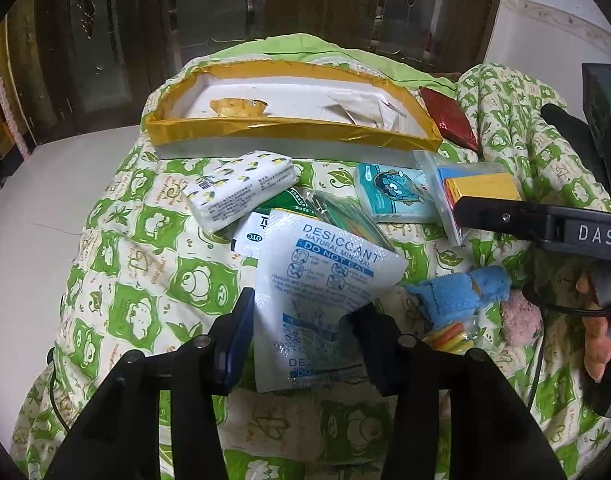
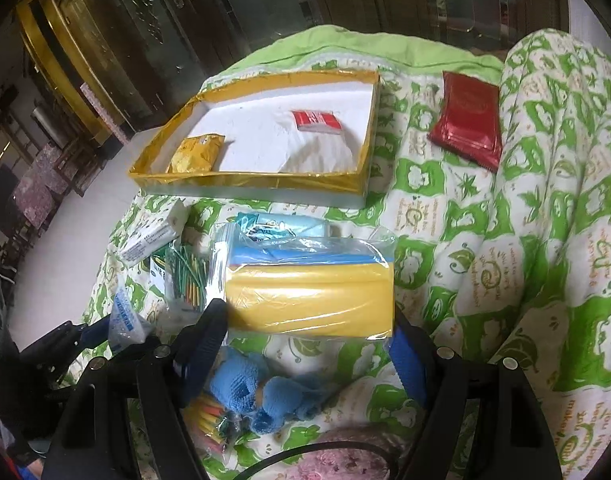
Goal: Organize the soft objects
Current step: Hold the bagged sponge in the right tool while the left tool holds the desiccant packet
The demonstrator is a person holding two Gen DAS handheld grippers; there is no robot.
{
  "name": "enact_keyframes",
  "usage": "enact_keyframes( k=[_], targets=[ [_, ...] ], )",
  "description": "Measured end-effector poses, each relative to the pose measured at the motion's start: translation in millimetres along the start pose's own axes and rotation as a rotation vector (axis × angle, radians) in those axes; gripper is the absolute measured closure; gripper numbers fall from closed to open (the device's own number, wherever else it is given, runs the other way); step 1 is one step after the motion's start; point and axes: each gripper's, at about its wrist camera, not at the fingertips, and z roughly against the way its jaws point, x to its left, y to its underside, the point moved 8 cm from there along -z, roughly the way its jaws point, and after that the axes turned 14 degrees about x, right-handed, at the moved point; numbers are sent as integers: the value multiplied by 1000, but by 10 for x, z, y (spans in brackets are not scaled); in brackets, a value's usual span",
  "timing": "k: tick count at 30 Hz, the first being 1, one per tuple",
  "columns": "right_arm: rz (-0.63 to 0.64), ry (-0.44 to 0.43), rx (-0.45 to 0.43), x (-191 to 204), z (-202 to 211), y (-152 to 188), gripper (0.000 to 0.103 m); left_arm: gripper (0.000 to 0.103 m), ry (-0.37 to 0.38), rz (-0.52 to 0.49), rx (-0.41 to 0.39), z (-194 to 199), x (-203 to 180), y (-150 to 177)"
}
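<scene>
My left gripper (image 1: 301, 336) is shut on a white desiccant packet (image 1: 325, 280) with blue print, held over the green and white quilt (image 1: 117, 272). My right gripper (image 2: 309, 344) is shut on a clear bag of yellow and blue sponges (image 2: 309, 292); it also shows in the left wrist view (image 1: 481, 188). The gold-rimmed white tray (image 2: 225, 182) lies beyond, holding a yellow packet (image 2: 199, 152) and a red and white packet (image 2: 317, 120).
A red foil pouch (image 2: 467, 124) lies right of the tray. A white tissue pack (image 1: 241, 188), a teal tissue pack (image 1: 393, 192), a bag of green sticks (image 2: 185, 272) and a blue knitted toy (image 2: 261, 396) lie on the quilt. Dark wooden cabinets stand behind.
</scene>
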Motion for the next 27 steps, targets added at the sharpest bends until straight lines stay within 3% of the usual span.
enact_keyframes(
  k=[27],
  targets=[
    [8,9,-6,21,-42,5,22,56,-8,21,-9,33,64,-9]
  ],
)
